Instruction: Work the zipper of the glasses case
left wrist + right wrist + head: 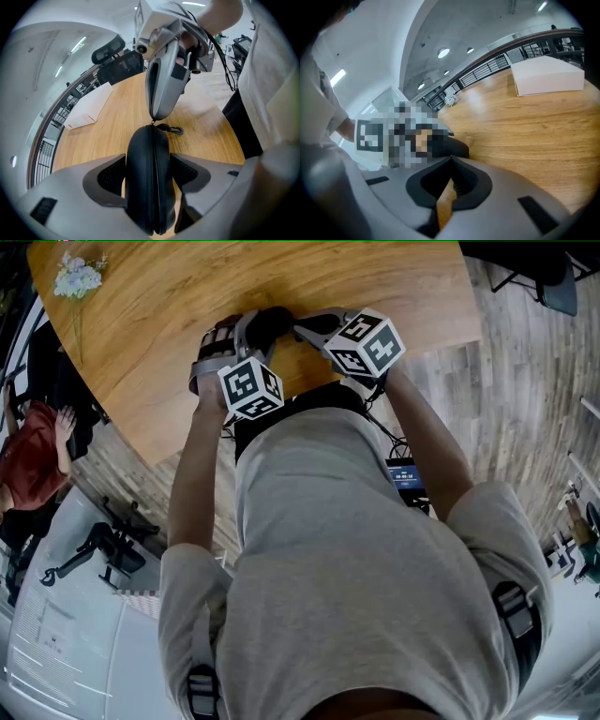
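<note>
A black glasses case (pixel 147 178) stands on its edge between the pads of my left gripper (pixel 149 176), which is shut on it, the zipper seam facing the camera. A small black clip (pixel 172 130) hangs off the case's far end. My right gripper (pixel 153 117) comes down from above with its jaws shut, the tips pinched on the zipper pull at that far end; the pull itself is almost hidden. In the right gripper view the shut tips (pixel 451 158) touch the dark case (pixel 452 146). From the head view both grippers (pixel 246 332) (pixel 307 326) meet over the case (pixel 274 322) near the table's front edge.
The round wooden table (pixel 169 352) holds a white box (pixel 89 108) (pixel 546 75) farther off and a small bunch of flowers (pixel 77 277) at its far left. A person in red (pixel 33 460) sits left of the table. My own body presses close to the table's edge.
</note>
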